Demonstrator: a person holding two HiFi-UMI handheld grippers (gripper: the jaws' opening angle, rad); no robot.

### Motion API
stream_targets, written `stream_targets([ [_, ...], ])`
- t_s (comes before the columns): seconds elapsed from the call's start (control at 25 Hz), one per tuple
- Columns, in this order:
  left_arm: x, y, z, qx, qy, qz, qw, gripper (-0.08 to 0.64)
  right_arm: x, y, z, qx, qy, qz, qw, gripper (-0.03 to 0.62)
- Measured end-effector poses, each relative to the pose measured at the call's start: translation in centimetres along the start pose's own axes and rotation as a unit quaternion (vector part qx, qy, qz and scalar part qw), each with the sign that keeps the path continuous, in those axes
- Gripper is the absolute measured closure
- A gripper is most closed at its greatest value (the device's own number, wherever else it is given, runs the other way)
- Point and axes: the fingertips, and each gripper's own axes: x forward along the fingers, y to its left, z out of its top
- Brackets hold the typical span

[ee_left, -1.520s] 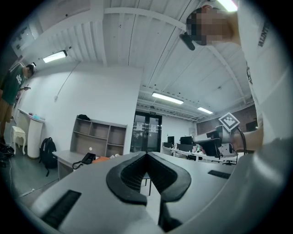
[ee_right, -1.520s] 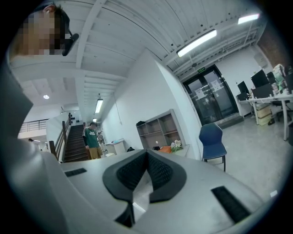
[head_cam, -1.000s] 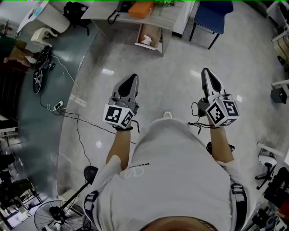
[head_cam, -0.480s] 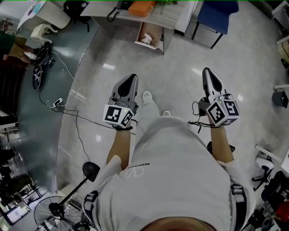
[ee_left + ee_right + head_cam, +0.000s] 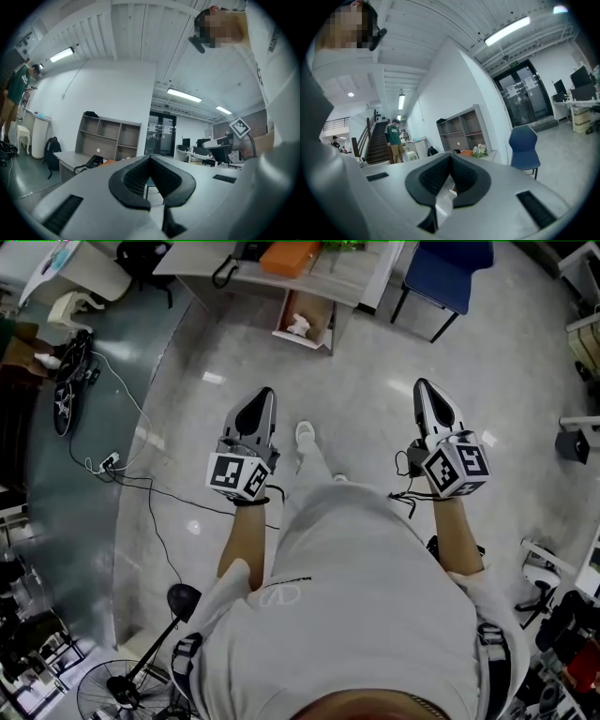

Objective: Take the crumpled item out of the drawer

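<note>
I judge the step in hand to be the approach. The drawer (image 5: 317,311), a wood-coloured box, stands pulled out under the near edge of the counter (image 5: 345,276), well apart from both grippers. The crumpled item (image 5: 298,325) lies inside it; it is white and irregular, probably soft paper or cloth. The left gripper (image 5: 263,397) and the right gripper (image 5: 423,390) are both closed and empty, and their ribbed black pads (image 5: 132,180) meet. Next, one gripper must come close, open, and pinch the item gently.

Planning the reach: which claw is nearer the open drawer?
The left claw: the drawer lies ahead of it; the right claw is off toward the chair.
</note>
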Motion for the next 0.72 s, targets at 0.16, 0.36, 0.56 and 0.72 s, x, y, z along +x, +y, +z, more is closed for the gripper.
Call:
stream_targets([
  [0.16, 2.7, 3.4, -0.4, -0.001, 0.002, -0.002, 1.0000, 0.558, 4.8, 2.5, 0.8, -0.038, 0.013, 0.028, 0.999, 0.591],
  [0.36, 6.2, 8.2, -0.1, -0.012, 0.002, -0.007, 0.9999, 0.558, 11.4, 4.4, 1.2, -0.044, 0.021, 0.041, 0.998, 0.591],
  [0.56, 9.5, 12.5, -0.2, -0.015, 0.007, -0.027, 0.9995, 0.558, 17.3, 5.2, 0.5, -0.042, 0.032, 0.030, 0.998, 0.591],
  [0.72, 11.6, 15.1, -0.5, -0.019, 0.010, -0.039, 0.9990, 0.558, 21.2, 5.6, 0.4, -0.060, 0.038, 0.031, 0.997, 0.591],
])
